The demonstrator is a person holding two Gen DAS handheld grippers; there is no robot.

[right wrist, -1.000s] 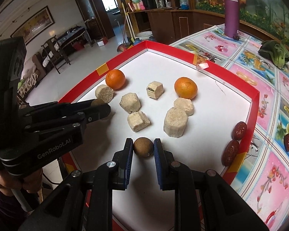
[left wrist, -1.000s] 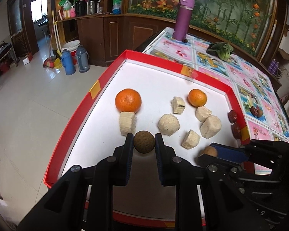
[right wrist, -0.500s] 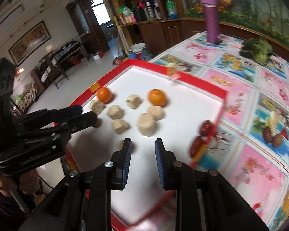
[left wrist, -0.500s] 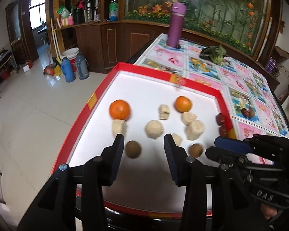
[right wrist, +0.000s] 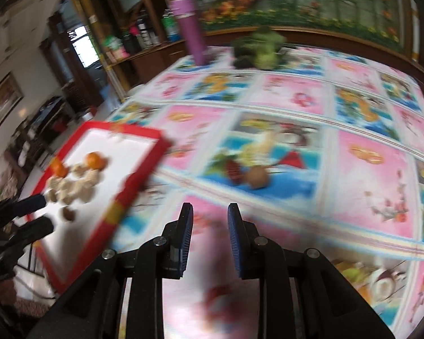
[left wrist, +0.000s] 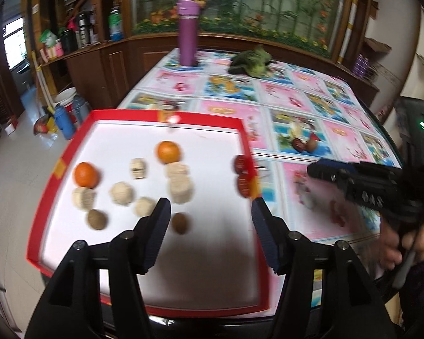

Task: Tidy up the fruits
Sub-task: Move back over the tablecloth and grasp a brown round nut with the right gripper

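Left wrist view: the left hand-held gripper (left wrist: 210,220) hangs over the near part of the shallow red-rimmed white tray (left wrist: 56,166), its jaws opening and nothing between them. One small round brown fruit (left wrist: 180,223) lies on the tray floor just inside the left finger, a second brown fruit (left wrist: 97,219) sits to its left, and two round oranges (left wrist: 168,152) rest further back among pale beige chunks (left wrist: 180,188). Two dark red oval fruits (left wrist: 242,171) lie against the tray's right rim. The right hand-held gripper (right wrist: 209,233) is out over the worktop with its flowered pink and blue plastic cloth (right wrist: 364,175); its blue pads stand a narrow gap apart and pinch nothing. Ahead of it on the cloth lie a loose brown round fruit (right wrist: 257,178) and a dark red fruit (right wrist: 232,170), touching or nearly so. The step in hand appears to be fetching these two strays. To do it well, the right jaws would need to spread wider than the fruit, then straddle the brown one alone, clear of its red neighbour, closing gently so it does not roll. The right wrist view is heavily smeared, so the exact contact between the two strays cannot be settled. The tray's near edge is cut off behind the left fingers, and the nature of the beige chunks is not readable.
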